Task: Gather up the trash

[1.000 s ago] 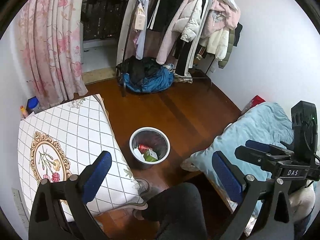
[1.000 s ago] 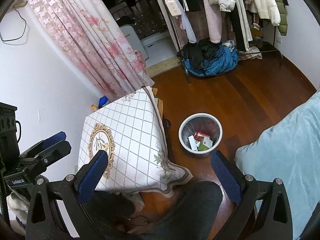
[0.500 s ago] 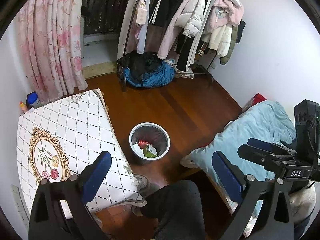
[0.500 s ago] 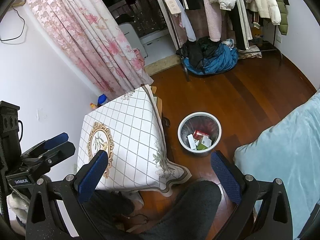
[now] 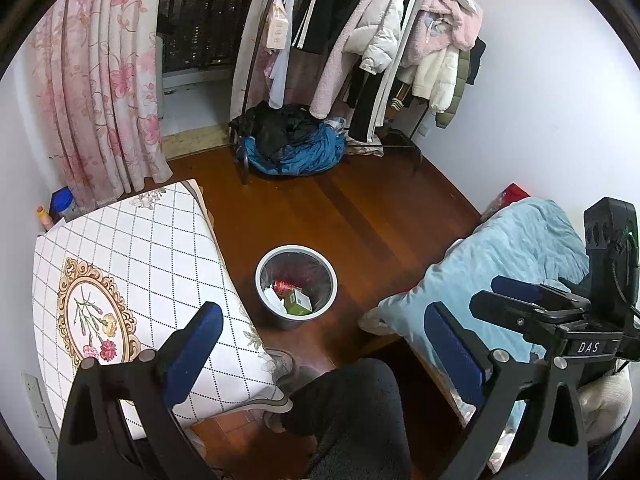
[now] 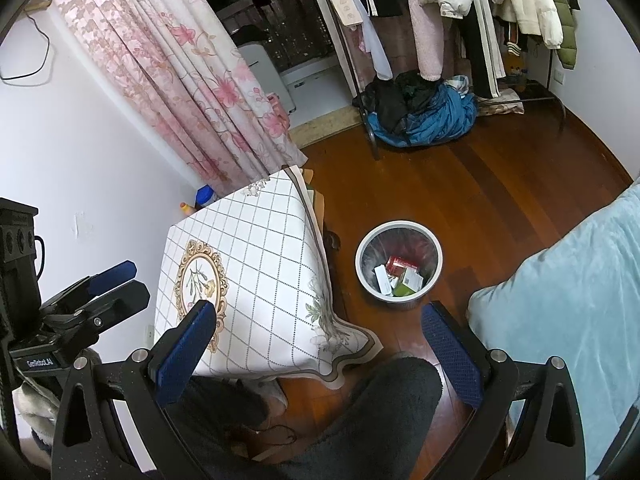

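Note:
A round grey waste bin [image 5: 296,285] [image 6: 399,264] stands on the wooden floor between the small table and the bed. Inside lie a red can [image 5: 282,286], a green-and-white carton [image 5: 298,302] and a white packet [image 6: 383,279]. My left gripper [image 5: 320,340] hangs high above the floor, open, with nothing between its blue pads. My right gripper [image 6: 318,336] is likewise open and empty, held above the person's knees. In the left wrist view the right gripper [image 5: 532,304] shows at the right edge; the left gripper [image 6: 100,288] shows at the left of the right wrist view.
A small table with a white chequered cloth [image 5: 132,280] stands left of the bin. A bed with a light blue blanket [image 5: 516,256] is on the right. A clothes rack with coats [image 5: 380,40] and a blue heap [image 5: 296,152] stand behind. Dark-trousered knees [image 6: 384,404] fill the foreground.
Both views have drifted slightly; the bin and table sit a little lower and to the left in the left wrist view. Both grippers stay open and empty.

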Tool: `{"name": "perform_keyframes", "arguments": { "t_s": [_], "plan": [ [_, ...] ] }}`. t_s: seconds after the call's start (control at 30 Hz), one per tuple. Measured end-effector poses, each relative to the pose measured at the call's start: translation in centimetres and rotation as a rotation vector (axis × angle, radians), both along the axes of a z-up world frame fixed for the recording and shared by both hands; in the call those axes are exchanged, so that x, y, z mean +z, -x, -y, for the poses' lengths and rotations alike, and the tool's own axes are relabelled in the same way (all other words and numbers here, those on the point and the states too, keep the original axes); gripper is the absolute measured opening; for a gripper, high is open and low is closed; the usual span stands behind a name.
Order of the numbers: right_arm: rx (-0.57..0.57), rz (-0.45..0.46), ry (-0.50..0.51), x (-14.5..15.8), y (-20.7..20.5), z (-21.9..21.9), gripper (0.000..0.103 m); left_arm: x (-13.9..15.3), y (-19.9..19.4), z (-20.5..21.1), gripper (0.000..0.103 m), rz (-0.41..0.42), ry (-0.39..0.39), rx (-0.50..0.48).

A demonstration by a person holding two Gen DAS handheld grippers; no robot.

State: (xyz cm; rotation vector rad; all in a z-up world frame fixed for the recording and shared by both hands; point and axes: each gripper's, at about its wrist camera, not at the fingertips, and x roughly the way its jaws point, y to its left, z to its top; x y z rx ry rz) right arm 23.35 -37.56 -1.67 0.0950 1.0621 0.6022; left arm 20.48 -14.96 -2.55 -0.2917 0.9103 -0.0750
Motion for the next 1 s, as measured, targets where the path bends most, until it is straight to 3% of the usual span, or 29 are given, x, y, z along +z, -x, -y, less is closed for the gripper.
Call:
{"name": "perform_keyframes", "arguments": {
  "t_s": [1.0],
  "plan": [
    [0.008,-0.018,-0.003,-0.40,0.47,-0.13,0.103,-0.88,0.48,-0.47,0.103,-0.009,0.018,-0.022]
  ]
}}
